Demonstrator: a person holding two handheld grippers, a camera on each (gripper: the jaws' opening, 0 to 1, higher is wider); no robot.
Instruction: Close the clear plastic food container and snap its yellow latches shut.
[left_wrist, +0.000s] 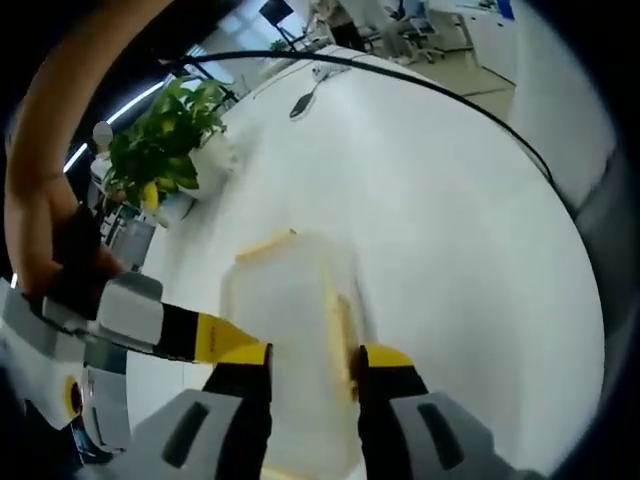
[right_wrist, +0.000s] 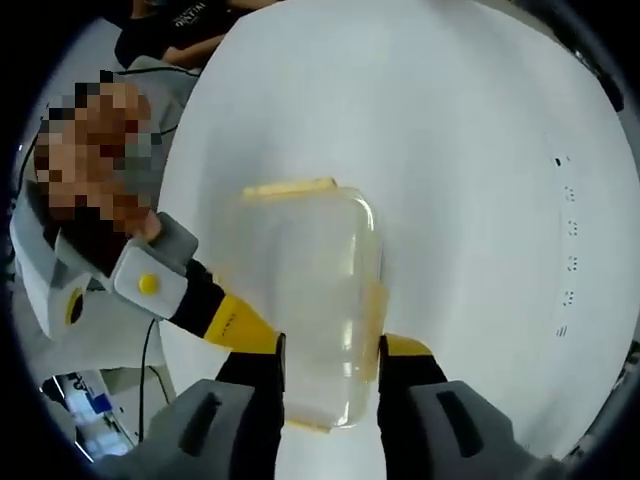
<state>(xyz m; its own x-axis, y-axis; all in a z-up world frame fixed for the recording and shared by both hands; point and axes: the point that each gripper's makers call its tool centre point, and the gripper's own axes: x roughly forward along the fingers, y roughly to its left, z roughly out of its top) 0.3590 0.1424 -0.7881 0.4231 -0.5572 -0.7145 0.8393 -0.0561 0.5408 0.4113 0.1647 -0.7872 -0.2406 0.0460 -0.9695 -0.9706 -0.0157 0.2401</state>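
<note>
The clear plastic container (left_wrist: 295, 300) lies on the white table (left_wrist: 450, 220), its lid on top and a yellow latch (left_wrist: 343, 335) along one side. My left gripper (left_wrist: 315, 368) is open, its jaws flanking the container's near end from above. One yellow-and-black finger (left_wrist: 225, 343) of the right gripper reaches in beside my left jaw. In the right gripper view the container (right_wrist: 310, 290) sits between the open jaws of my right gripper (right_wrist: 330, 355), with yellow latches at its far end (right_wrist: 290, 187) and side (right_wrist: 373, 300). The left gripper's finger (right_wrist: 235, 325) touches the container's side. Whether any jaw presses is unclear.
A leafy plant in a white pot (left_wrist: 165, 150) stands at the table's far left corner. A black cable (left_wrist: 420, 80) arcs across the far side of the table. A person's arm (left_wrist: 40, 180) holds the other gripper, and the person (right_wrist: 60, 260) sits at the table edge.
</note>
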